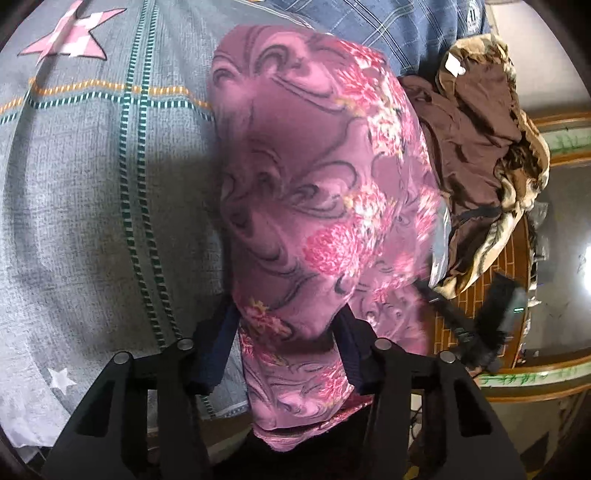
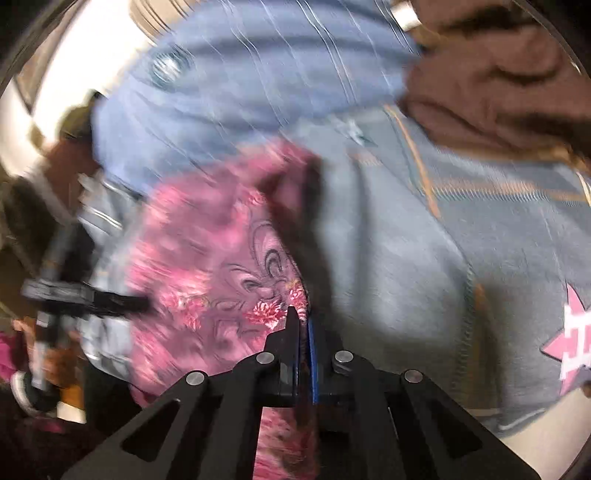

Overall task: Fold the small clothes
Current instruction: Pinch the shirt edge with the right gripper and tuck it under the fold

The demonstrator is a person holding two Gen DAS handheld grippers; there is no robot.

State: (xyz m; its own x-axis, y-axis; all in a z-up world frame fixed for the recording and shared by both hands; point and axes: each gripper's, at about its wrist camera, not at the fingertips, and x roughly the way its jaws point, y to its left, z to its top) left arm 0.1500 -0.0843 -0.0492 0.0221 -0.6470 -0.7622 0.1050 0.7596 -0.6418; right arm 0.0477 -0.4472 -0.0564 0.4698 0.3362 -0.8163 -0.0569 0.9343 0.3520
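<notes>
Over a grey bedspread with pink stars, lifted clear and hanging: one pink floral garment, draped long across the left view, apparently in mid-fold rather than laid flat

Left gripper: fingers spread wide, cloth lying between and over them, draped rather than pinched as far as can be judged

Right gripper: fingers closed tight on an edge of the same garment, fabric trapped between the blue-lined pads; heavily blurred view, so a fast move under way

Beyond the pink piece, toward the far edge of the bed: a blue plaid cloth, and beside it a crumpled brown garment with a tan patterned lining, unfolded, presumably waiting its turn

Progress, as a judgement: early to middle; no neatly folded stack anywhere in sight, pink garment not yet squared or set down, brown one untouched

Left to do: lay the pink piece down, bring its edges together, flatten, then the brown heap
</notes>
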